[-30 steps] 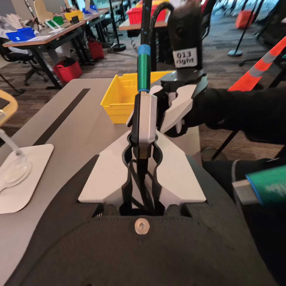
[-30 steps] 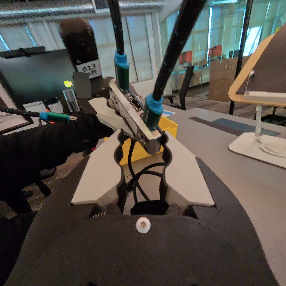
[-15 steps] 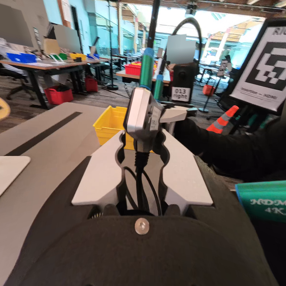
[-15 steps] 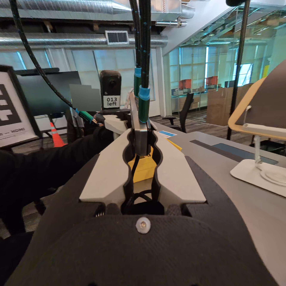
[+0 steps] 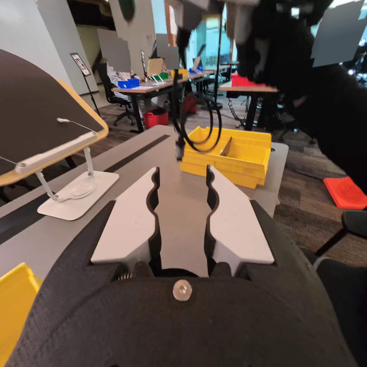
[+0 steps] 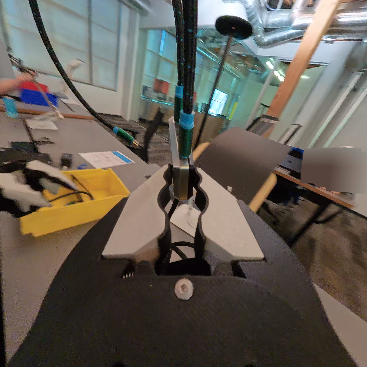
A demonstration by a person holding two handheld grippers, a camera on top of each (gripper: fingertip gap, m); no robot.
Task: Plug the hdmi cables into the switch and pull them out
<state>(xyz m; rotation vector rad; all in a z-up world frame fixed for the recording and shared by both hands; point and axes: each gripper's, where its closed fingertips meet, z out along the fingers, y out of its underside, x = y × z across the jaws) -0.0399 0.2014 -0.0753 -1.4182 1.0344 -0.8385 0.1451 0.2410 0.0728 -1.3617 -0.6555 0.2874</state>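
The left gripper (image 5: pixel 182 198) has let go and gapes empty, leaving the right gripper (image 6: pixel 181 190) alone clamping the switch (image 6: pixel 179 178), two cables (image 6: pixel 185 137) plugged in, a third cable (image 6: pixel 125 137) dangling free

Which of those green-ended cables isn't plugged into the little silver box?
The green plug dangling free on the left, gold tip bare. The other two, including the nearer plug, sit in the silver switch clamped by the right gripper.

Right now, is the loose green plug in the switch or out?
Out. The loose green plug hangs in the air with its metal tip bare, away from the switch held in the right hand-held gripper.
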